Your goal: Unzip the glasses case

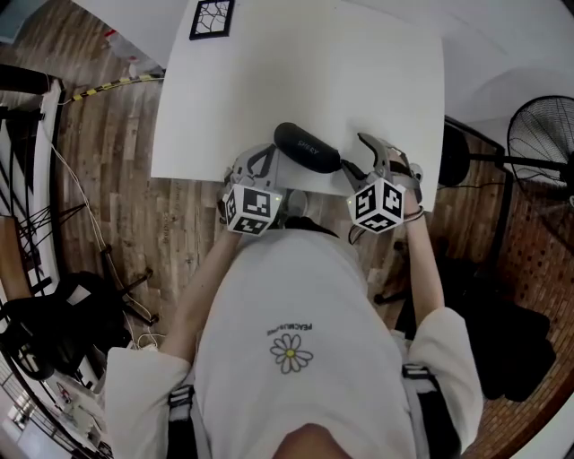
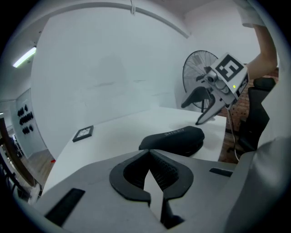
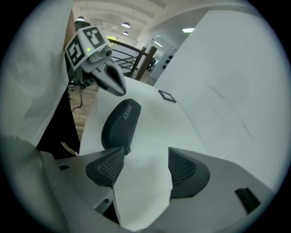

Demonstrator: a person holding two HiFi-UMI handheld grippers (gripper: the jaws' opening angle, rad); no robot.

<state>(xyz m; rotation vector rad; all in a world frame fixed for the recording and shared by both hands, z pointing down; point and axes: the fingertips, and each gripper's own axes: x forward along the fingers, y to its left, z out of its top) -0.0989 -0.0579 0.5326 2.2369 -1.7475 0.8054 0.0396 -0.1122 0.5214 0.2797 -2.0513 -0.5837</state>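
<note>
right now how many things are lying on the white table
2: the black glasses case near the table's near edge, between the left gripper and right gripper, and a small black-framed square at the far left corner. None seem hidden.

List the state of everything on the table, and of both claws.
glasses case, lying flat on the table, lid down, gripped by neither claw; zip too small to read.
left claw, shut, empty.
right claw, open, nothing between its pads.
marker card, flat at the far edge.
</note>
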